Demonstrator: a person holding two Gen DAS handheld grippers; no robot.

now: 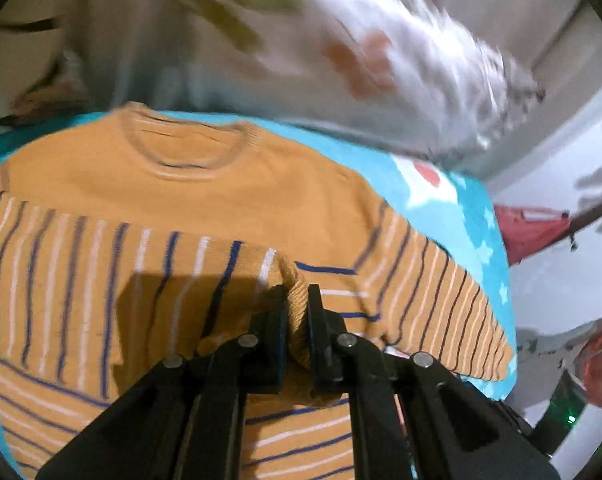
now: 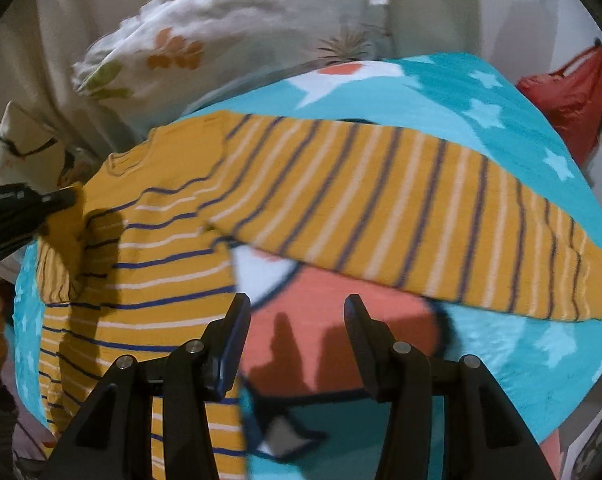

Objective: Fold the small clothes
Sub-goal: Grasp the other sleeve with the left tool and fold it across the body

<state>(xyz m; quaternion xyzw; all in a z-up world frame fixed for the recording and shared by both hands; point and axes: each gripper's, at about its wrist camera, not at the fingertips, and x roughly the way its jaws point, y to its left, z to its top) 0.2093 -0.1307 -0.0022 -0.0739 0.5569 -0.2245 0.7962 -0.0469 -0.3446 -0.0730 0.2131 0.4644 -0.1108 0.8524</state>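
We take the sweater (image 1: 205, 200) as our landmark: it lies face up on the blanket (image 2: 481, 92), which covers the bed.

Nearest to us, the left gripper (image 1: 297, 292) is closed narrow on the ribbed cuff (image 1: 297, 316) of one sleeve, and this sleeve is already drawn across the chest of the sweater. In our judgement the step in hand is folding this sleeve inward. To do it well, we should carry the cuff low over the sweater and lay it flat and straight across the chest, so that no wrinkle stays under it. We should open the jaws only when the cuff rests on the body.

The right gripper (image 2: 297, 304) is half open and holds nothing. It hangs over the blanket just beside the side edge of the sweater. From there it could press the body down, so that the pull of the left one does not drag the whole sweater.

A little farther, the other sleeve (image 2: 421, 208) lies spread out to the side of the sweater, not yet folded.

Beyond the collar (image 1: 185, 148), a pillow (image 2: 237, 28) rests against the wall, well apart from our work.
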